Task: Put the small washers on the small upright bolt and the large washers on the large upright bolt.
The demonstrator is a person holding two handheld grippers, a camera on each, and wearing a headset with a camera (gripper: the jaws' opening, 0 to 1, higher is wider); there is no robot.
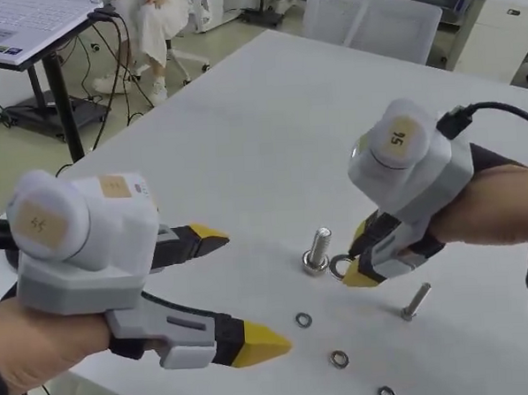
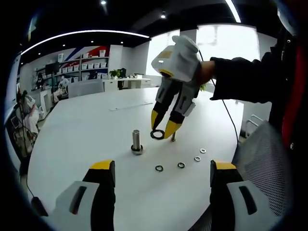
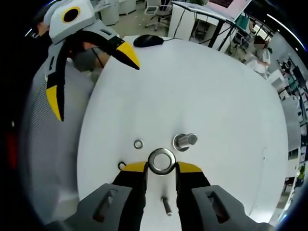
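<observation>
Judging from the layout, the task is assessed as being at an early stage. One large washer [image 3: 161, 151] is clamped edge-on between the tips of the right gripper [image 1: 352, 271], whose jaws are closed down to the width of the ring. In the head view, the washer is held right of centre, just beside the large upright bolt [image 1: 317, 248] and low against its shank; it has not been threaded over the top. A wider collar is seen at the base of this bolt, but whether it is the bolt head or a washer already seated cannot be told.

The left gripper [image 1: 242, 290] is held at the lower left of the head view with its jaws spread wide and nothing between them.

No washer is seen on the small upright bolt [image 1: 416, 301], at the lower right. The small washers [image 1: 303, 319] lie flat and loose on the table [image 1: 242, 119] in a row towards the bottom edge; three are counted in the head view and four in the left gripper view.

The following is therefore judged to be outstanding: the held washer is to be lifted over the large bolt and released, and every small washer is to be picked up and placed.
</observation>
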